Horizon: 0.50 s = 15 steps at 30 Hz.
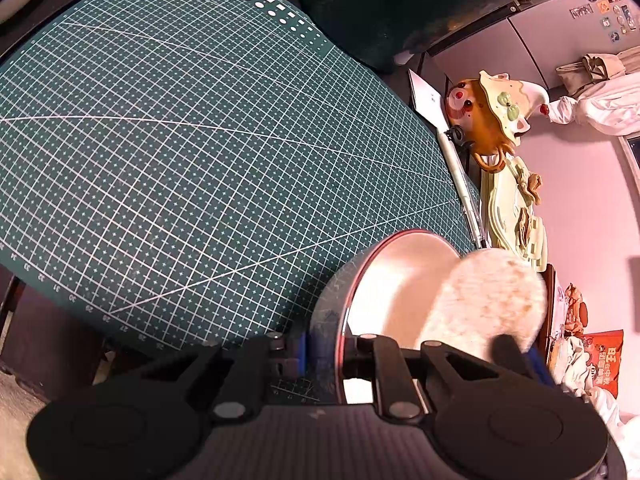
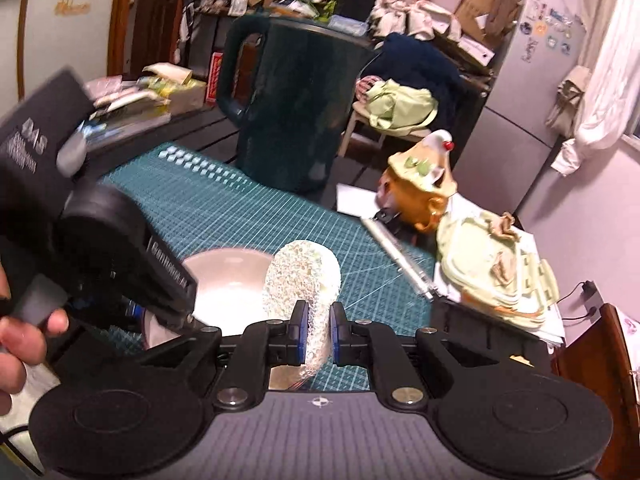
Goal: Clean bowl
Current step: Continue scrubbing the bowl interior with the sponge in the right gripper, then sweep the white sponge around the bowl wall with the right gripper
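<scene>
Right hand-held gripper (image 2: 319, 334), jaws clamped on a sponge (image 2: 302, 280); left hand-held gripper (image 1: 325, 350), jaws closed on the rim of the bowl (image 1: 394, 280). The bowl rests on a green cutting mat (image 1: 180, 140) on the surface, its near edge pinched and seemingly tipped up a little; the sponge stands upright at the bowl's right side, over the rim.

To wipe well, the left grip should hold the bowl steady while the sponge is pressed flat against the inner wall and swept around it; a thin rim grip may slip under side load.

Bowl: round, shallow, smooth, pale glossy interior, dark rim line. Sponge: oval, coarse, open-pored, off-white, faintly stained, soft enough to deform between the blue pads (image 2: 302, 334). Mat: matte, gridded.
</scene>
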Motion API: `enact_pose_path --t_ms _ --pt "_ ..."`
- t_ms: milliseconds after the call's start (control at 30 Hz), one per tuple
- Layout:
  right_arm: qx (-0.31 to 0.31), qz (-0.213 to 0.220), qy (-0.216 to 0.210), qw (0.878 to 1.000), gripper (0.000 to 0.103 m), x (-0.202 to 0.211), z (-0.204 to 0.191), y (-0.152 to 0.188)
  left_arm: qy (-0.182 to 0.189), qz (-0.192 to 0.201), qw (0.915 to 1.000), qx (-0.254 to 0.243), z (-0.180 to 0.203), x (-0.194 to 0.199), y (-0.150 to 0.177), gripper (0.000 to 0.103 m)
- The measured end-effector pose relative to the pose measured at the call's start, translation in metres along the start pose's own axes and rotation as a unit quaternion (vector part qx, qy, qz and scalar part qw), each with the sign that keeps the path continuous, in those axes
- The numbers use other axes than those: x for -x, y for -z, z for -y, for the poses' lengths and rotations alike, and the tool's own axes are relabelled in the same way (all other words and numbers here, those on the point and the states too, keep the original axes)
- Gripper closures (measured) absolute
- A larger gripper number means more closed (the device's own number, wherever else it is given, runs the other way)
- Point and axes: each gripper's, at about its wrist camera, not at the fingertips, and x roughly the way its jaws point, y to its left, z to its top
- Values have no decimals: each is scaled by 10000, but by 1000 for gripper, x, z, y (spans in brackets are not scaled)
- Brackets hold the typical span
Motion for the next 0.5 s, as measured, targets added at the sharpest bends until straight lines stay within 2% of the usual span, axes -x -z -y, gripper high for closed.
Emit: enact_pose_path --t_ms 100,167,267,400,500 --pt "-373 50 -181 9991 93 6 16 -5 9 2 10000 27 0 0 0 88" --pt "-877 37 -668 9939 93 10 32 -7 14 4 10000 46 0 0 0 88" --pt "-1240 -144 -1221 9846 93 2 37 -7 5 12 10000 41 1 1 1 88" --pt "-1001 -415 -1288 9857 93 -15 18 1 3 19 10000 54 2 1 1 88" --pt "-609 -442 -1070 9914 93 -24 1 5 8 17 10000 61 1 2 1 88"
